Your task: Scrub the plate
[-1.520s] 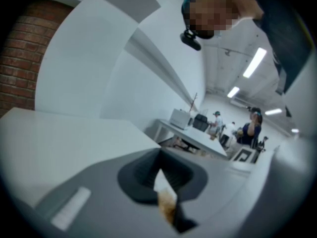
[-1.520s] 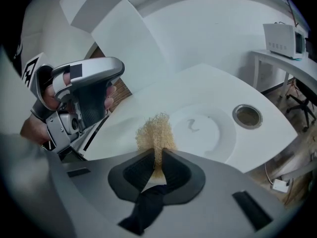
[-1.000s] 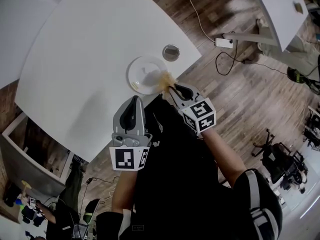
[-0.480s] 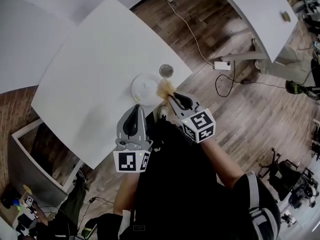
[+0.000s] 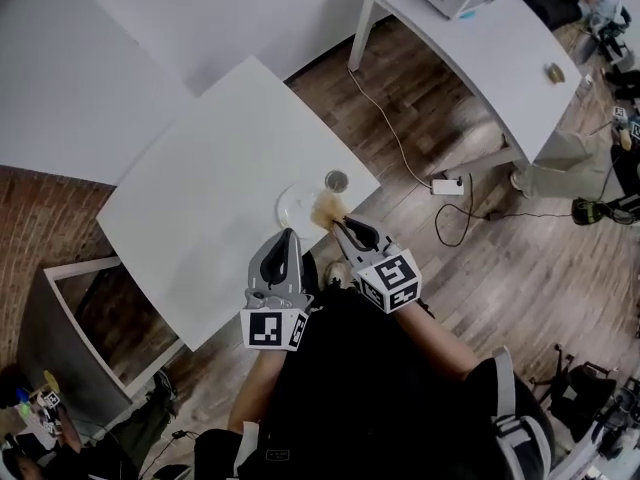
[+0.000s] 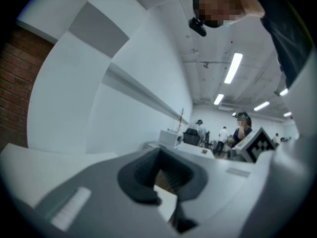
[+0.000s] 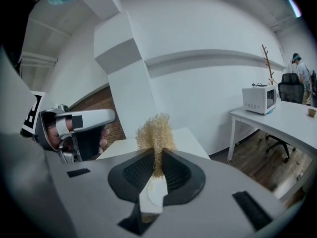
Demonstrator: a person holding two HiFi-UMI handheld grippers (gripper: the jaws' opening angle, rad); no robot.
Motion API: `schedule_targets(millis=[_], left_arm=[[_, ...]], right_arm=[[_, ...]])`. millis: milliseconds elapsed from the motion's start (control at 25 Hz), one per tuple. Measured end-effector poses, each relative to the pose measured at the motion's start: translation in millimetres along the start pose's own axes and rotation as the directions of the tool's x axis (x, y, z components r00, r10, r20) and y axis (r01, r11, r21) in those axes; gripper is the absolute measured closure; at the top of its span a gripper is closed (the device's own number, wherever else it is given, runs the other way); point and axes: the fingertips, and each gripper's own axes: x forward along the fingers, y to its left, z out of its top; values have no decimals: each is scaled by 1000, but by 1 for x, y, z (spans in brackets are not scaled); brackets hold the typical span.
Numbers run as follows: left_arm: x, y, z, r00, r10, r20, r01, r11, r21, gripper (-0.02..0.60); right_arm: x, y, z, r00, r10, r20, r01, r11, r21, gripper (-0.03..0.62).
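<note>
**A:** How far along is the scrubbing?

**B:** Hard to say. The right tongs (image 5: 336, 224) are clamped on a tan, wiry scrubber (image 7: 155, 133), and its tuft stands out past their tips.

**A:** And the plate?

**B:** The plate (image 5: 298, 208) lies flat on the white surface (image 5: 210, 218), just ahead of the right tongs. The scrubber is at its near edge, but I cannot tell whether it is touching.

**A:** The left tongs?

**B:** The left tongs (image 5: 289, 235) hang beside the right pair, just short of the plate. They are a little apart, with nothing between them.

**A:** What's left, then?

**B:** The plate is too small here to tell if it is clean, so I'd reckon strokes remain.
</note>
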Motion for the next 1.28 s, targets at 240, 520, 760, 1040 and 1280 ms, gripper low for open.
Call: schedule_targets(millis=[240,520,760,1040,1280], left_arm=[[-21,-16,11,1000,-10,29,8,999,50,578],[-40,-31,-3,1000,-15,20,14,998,61,578],[-45,-42,-2,999,-20,25,18,998,62,578],[-45,-43,-2,999,-18,30,15,998,68,578],[-47,-45,1,999,-18,37,15,997,73,578]], right_arm=[[-30,19,15,995,-15,95,18,999,-31,549],[-57,30,0,991,-21,130,27,999,-46,550],[-67,34,1,990,-10,143,18,998,-60,551],[-69,34,1,988,-3,152,12,998,-59,551],[-76,36,2,987,-6,160,15,998,-56,551]])
